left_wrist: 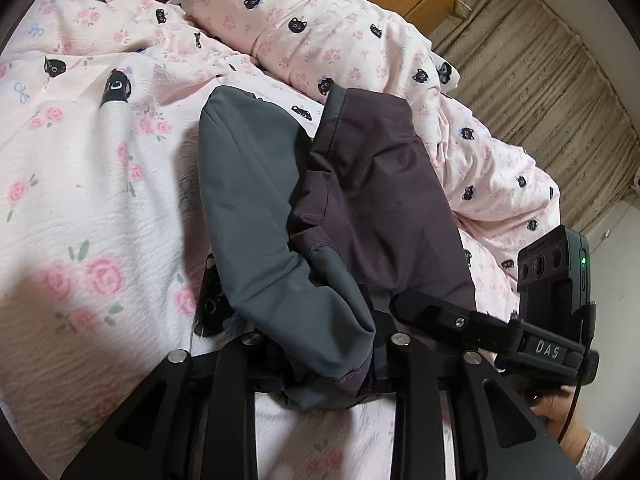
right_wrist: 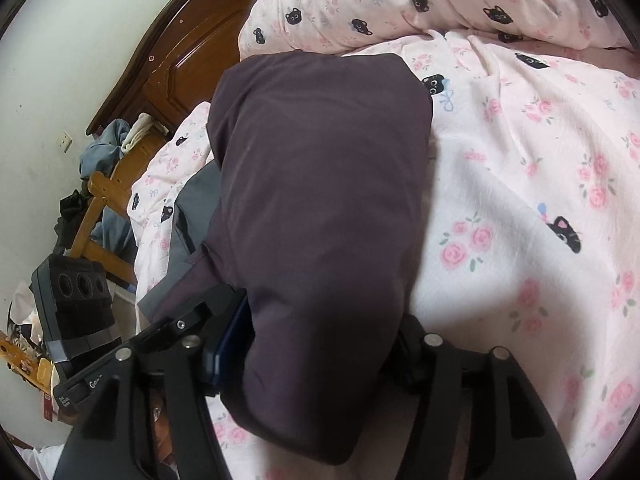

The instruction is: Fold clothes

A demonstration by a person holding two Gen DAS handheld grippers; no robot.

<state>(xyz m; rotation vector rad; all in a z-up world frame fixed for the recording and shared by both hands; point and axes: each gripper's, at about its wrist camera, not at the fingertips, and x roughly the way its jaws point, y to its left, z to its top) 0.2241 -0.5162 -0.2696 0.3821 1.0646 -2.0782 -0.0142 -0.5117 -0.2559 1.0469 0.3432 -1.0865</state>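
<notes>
A folded garment, dark purple (left_wrist: 372, 200) on one side and grey (left_wrist: 256, 220) on the other, lies on the bed and runs back into my left gripper (left_wrist: 320, 336). Cloth covers that gripper's fingers, so their stand is hidden. My right gripper (left_wrist: 404, 304) reaches in from the right, one finger resting on the purple cloth. In the right wrist view the purple garment (right_wrist: 320, 180) fills the gap of my right gripper (right_wrist: 320, 336) and touches both fingers (right_wrist: 228, 332). The left gripper (right_wrist: 212, 300) sits at the garment's left edge.
The bed sheet (left_wrist: 80, 200) is pink with roses and black cats. A rumpled duvet (left_wrist: 340, 32) lies at the back. A wooden headboard (right_wrist: 188, 52) and a wooden chair (right_wrist: 100, 200) hung with clothes stand left. A curtain (left_wrist: 520, 80) hangs right. A hand (left_wrist: 560, 404) holds the right gripper.
</notes>
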